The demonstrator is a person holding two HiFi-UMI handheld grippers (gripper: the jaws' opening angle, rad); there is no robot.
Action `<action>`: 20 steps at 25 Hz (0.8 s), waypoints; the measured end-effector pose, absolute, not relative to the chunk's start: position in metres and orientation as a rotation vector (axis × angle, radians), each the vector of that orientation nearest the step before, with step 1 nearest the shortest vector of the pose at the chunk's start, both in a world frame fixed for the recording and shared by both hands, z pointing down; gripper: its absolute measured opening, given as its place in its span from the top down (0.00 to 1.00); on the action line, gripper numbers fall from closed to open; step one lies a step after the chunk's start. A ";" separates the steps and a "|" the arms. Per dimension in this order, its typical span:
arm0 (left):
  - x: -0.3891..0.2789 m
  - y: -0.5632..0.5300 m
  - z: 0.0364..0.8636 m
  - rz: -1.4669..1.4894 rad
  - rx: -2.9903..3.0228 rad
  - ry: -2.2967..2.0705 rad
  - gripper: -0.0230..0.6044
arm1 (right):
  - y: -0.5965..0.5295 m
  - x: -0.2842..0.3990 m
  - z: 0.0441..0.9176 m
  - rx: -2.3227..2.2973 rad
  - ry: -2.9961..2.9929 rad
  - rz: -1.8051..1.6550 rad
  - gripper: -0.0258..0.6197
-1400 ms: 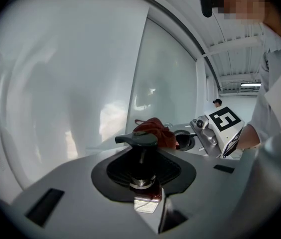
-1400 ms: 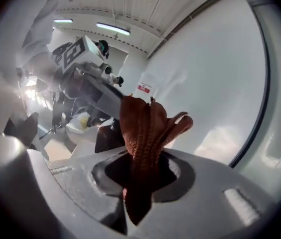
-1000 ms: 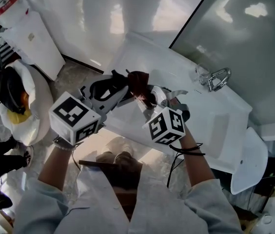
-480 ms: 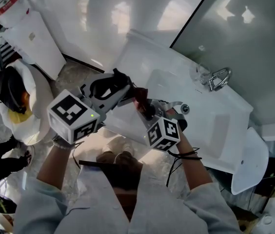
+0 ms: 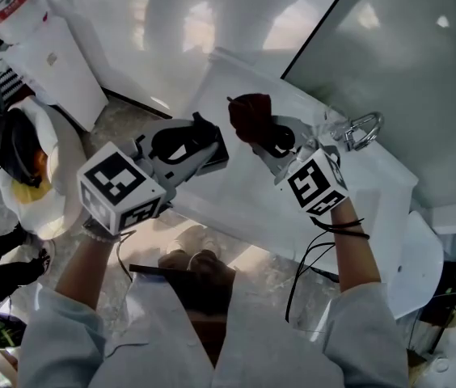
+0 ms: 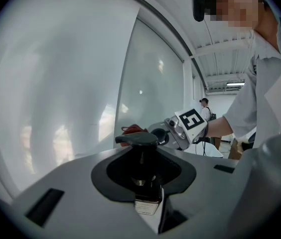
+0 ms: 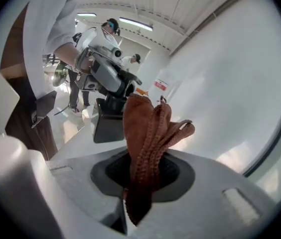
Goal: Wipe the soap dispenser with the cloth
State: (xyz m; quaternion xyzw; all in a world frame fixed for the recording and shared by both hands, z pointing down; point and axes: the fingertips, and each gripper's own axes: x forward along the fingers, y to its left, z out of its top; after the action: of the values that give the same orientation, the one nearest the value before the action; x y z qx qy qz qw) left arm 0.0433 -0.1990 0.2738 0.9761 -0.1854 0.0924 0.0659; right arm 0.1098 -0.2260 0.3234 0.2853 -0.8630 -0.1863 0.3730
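Jaws of the left gripper (image 6: 143,177) hide the soap dispenser (image 6: 136,139) below its pump head

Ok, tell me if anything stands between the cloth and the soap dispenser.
Nothing visible does. The cloth, clamped in the right gripper, is apart from the soap dispenser held in the left gripper, with only open air above the white sink between them.

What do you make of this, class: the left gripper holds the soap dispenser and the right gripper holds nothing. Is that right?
Not quite. The left gripper does hold the soap dispenser, but the right gripper is not empty. It is shut on the brown cloth, as the right gripper view shows.
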 end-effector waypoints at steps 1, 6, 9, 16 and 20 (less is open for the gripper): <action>0.045 -0.198 0.273 0.279 2.949 -0.553 0.81 | -0.229 0.104 0.316 0.687 -2.206 -0.524 0.83; 0.047 -0.193 0.271 0.277 2.960 -0.531 0.81 | -0.229 0.078 0.316 0.397 -2.124 -0.696 0.83; 0.045 -0.189 0.270 0.276 2.967 -0.525 0.81 | -0.226 0.071 0.335 0.261 -2.055 -0.734 0.83; 0.039 -0.186 0.281 0.310 2.932 -0.554 0.81 | -0.219 0.059 0.381 0.183 -2.061 -0.637 0.83; 0.037 -0.189 0.286 0.307 2.913 -0.576 0.81 | -0.210 0.062 0.408 0.198 -2.067 -0.562 0.83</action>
State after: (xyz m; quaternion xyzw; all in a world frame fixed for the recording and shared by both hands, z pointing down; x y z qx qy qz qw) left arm 0.0366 -0.1893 0.2858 0.9728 -0.1923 0.1025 0.0783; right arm 0.0615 -0.2097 0.4084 0.0808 -0.8456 -0.2298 0.4751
